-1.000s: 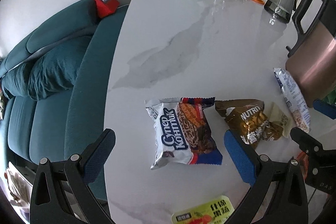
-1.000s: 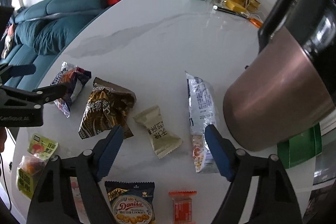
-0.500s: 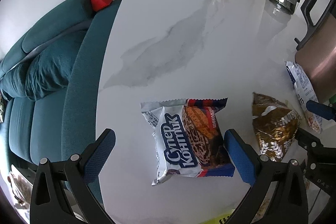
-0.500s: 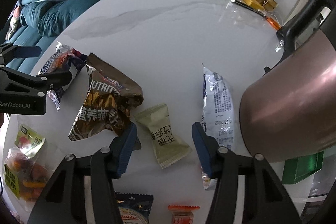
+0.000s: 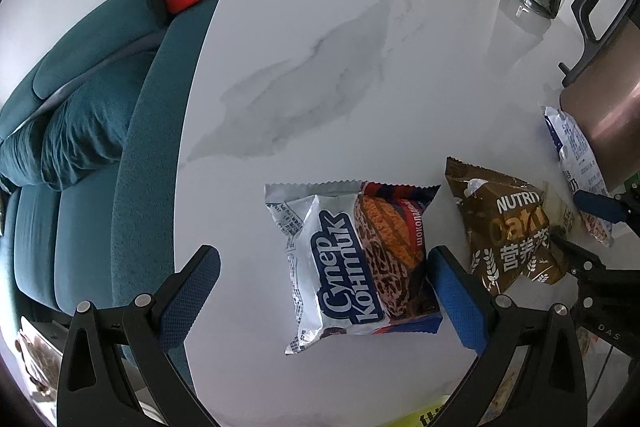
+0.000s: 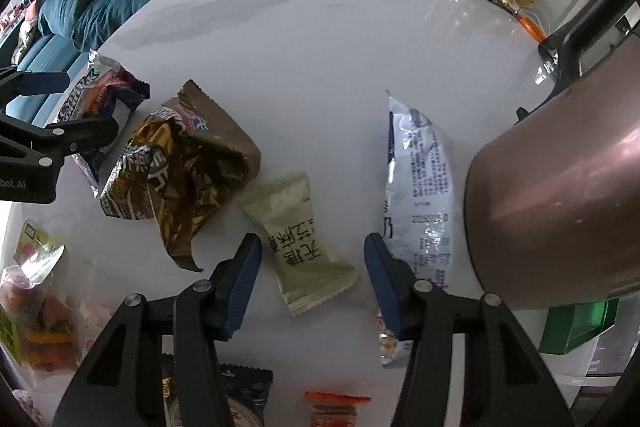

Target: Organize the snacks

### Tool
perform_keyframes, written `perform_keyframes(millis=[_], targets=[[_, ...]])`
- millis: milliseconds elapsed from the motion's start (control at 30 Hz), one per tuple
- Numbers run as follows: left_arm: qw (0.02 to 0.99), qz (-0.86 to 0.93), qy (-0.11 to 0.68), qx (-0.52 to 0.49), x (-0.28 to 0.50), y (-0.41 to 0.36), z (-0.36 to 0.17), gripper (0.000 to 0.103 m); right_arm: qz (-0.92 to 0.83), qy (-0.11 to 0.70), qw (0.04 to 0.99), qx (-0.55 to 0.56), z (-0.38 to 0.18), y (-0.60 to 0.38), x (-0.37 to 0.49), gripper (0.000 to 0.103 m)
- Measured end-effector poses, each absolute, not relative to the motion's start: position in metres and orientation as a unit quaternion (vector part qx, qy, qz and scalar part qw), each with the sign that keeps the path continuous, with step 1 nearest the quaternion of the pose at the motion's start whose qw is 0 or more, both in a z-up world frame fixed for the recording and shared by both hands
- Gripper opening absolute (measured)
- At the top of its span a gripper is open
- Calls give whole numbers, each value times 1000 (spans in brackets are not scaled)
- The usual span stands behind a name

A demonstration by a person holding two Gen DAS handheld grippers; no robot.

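On the white marble table [image 6: 320, 39], the far left edge of the right wrist view cuts off an orange-filled clear packet [image 6: 36, 303] and hides part of the left gripper [image 5: 320, 291], which shows there only as a black frame. In its own view that gripper's jaws stand wide apart over the silver-and-blue wafer pack [image 5: 352, 259], neither pad pressing on it. Just right of it lies the crumpled brown oat bag [image 6: 180, 167], its lettering folded and only partly readable. Next comes the small beige candy wrapper [image 6: 300, 235], lying flat between the right gripper [image 6: 312, 283] pads; the jaws are closing, not yet touching it. Below, a cookie pack [image 6: 244, 387] and an orange sachet [image 6: 336, 407] are cropped by the frame and fingers. Further right, the long white pouch [image 6: 424, 187] runs beside the copper kettle [image 6: 560, 195], which hides a green box [image 6: 576, 323] in part.
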State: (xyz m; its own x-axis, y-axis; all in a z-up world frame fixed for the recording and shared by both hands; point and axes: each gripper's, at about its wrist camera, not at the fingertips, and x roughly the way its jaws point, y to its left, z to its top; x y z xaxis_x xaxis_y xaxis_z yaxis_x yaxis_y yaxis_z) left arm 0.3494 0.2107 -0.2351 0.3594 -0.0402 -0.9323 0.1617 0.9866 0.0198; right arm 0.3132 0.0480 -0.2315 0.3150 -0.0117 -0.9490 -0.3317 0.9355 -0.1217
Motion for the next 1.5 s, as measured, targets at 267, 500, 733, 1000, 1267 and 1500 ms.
perform_keyframes(millis=[267,500,733,1000,1267,1500], targets=[[808,-72,583,38,350,212,-246,101,103,575,798,-148,-232,49,313,85],[802,-74,590,57,355,205,-247,89,101,577,799,-137,-232,46,314,85],[805,-83,584,64,364,198,-237,57,115,576,797,-136,-232,52,313,36],[806,-85,581,78,356,201,-237,55,116,577,798,-130,-232,53,311,11],[826,-79,552,82,334,202,-219,55,109,574,804,-107,-223,48,307,9],[834,-87,538,82,304,196,-195,55,110,552,822,-84,-195,42,291,9]])
